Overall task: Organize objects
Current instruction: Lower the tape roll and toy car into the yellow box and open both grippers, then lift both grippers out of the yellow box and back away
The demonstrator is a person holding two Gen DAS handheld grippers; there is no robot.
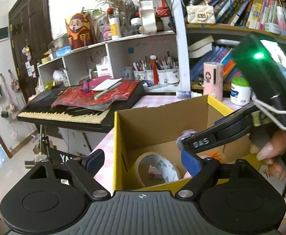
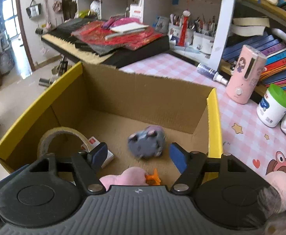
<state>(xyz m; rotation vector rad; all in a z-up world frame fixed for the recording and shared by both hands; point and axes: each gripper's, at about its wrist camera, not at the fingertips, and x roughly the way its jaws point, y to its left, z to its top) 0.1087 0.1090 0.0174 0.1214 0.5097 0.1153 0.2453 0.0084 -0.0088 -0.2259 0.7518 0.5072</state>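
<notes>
Plush toy (image 2: 147, 145), grey-purple and blurred, lies on the cardboard box (image 2: 143, 90) floor at frame centre, just beyond the right gripper (image 2: 139, 154), whose jaws stand apart, touching nothing. Left gripper (image 1: 141, 160) gapes empty over the box's near rim, tape roll (image 1: 156, 168) lower centre inside. Keyboard (image 1: 80, 105) sits upper left.

A blurred grey-purple plush toy (image 2: 147, 144) lies inside the yellow-rimmed cardboard box (image 2: 213, 117).
</notes>
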